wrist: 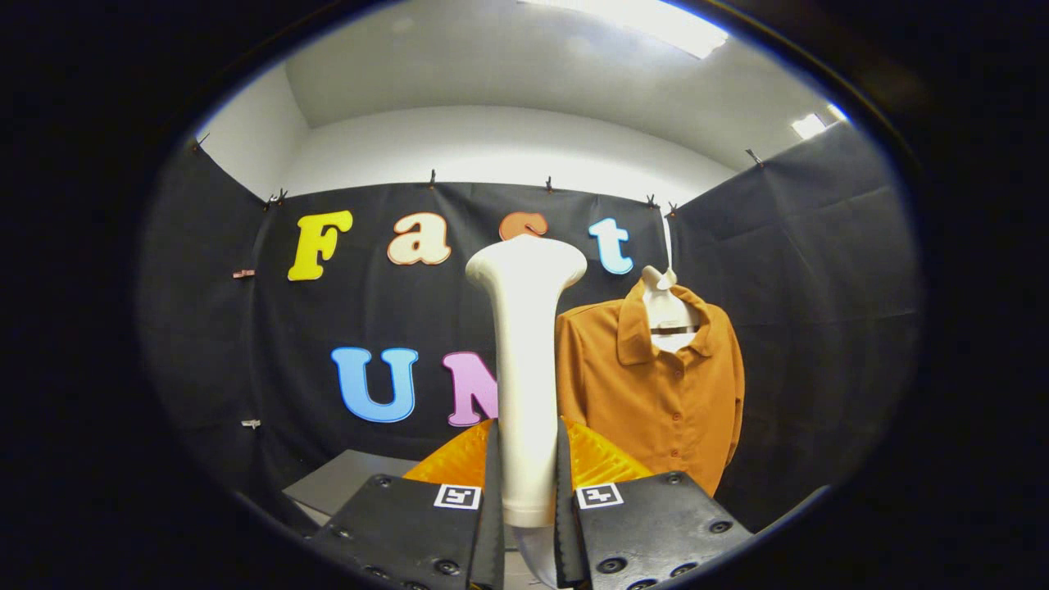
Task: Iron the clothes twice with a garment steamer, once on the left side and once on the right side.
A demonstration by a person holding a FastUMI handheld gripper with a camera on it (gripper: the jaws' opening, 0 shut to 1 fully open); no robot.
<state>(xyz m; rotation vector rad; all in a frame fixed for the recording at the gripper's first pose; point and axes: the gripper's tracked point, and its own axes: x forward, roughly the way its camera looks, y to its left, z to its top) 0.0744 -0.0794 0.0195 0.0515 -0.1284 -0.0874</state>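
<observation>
A white garment steamer (pixel 525 369) stands upright between my fingers, its wide head rising above them. My gripper (pixel 526 475) is shut on the steamer's handle, with both fingers (pixel 494 483) pressing its sides. Beyond the steamer and a little to the right hangs an orange button-up shirt (pixel 656 393) on a white hanger (pixel 665 307) against the black cloth wall. The steamer's body covers the shirt's left edge. The steamer head is not touching the shirt.
A grey table surface (pixel 340 483) lies low to the left of the fingers. Black cloth walls (pixel 803 328) close the booth at the back and on both sides, clipped along the top.
</observation>
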